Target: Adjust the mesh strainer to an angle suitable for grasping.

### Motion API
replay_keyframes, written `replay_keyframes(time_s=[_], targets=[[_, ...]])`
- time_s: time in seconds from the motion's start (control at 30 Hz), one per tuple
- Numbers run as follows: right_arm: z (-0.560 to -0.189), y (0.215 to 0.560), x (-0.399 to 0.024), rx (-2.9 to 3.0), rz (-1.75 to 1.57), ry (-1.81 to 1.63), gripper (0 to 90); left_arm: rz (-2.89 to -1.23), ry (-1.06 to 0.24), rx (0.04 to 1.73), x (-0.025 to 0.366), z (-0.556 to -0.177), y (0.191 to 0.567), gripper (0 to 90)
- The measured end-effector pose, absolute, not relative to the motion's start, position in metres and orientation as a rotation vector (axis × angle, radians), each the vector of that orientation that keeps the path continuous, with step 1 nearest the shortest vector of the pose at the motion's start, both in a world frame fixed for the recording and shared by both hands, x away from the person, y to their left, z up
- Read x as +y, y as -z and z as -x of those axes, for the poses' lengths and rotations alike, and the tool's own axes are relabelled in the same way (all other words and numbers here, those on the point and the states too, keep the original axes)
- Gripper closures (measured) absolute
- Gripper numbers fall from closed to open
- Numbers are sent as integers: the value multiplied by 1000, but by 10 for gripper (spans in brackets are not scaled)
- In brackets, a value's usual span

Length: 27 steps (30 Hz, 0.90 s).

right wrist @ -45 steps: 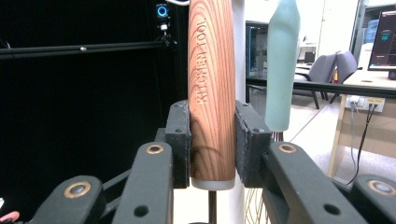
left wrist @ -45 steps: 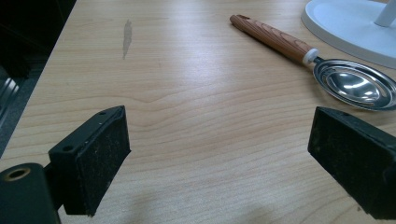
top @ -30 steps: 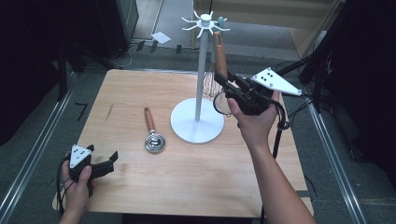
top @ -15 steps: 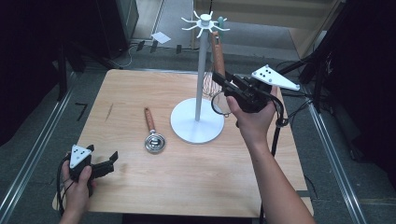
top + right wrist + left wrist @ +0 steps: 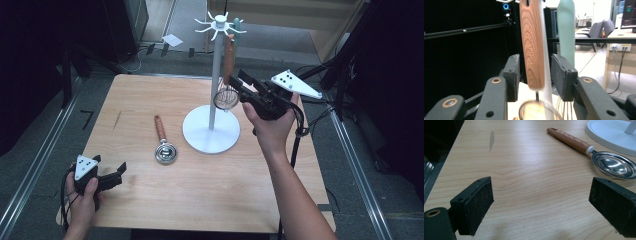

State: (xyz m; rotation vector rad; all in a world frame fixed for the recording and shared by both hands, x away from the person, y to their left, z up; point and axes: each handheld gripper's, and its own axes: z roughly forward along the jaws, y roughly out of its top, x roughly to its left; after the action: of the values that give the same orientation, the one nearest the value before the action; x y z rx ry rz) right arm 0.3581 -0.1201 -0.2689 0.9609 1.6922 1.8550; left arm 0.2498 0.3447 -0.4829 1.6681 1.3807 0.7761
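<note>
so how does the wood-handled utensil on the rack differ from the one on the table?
The hanging utensil hangs upright from the white rack, its handle between the right gripper's open jaws. The scoop lies flat on the table, untouched, far from the left gripper. The hanging one ends in a round ring-like head; the scoop ends in a shiny metal bowl. Both have brown wood-grain handles.

A light wooden table (image 5: 200,200) carries a white round-based utensil stand (image 5: 211,131) and a wood-handled metal scoop (image 5: 163,145) beside it.
</note>
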Motion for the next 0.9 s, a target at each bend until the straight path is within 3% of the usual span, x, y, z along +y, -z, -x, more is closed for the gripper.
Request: replay_keyframes(time_s=[0.1,0.27,0.43,0.9], targets=[[-357,266,-120,1686,-954,-1836,641,-1671,-777,1380,345,-250,483,61],[-353,260,-118,1673,-937,-1842,799,-1671,-778,1380,345,-250,483,61],[-352,256,-114,1659,-919,-1832,900,-1669,-778,1380,345,-250,483,61],[-353,242,-88,1586,-814,-1822,900,-1664,-775,1382,345,-250,483,61]])
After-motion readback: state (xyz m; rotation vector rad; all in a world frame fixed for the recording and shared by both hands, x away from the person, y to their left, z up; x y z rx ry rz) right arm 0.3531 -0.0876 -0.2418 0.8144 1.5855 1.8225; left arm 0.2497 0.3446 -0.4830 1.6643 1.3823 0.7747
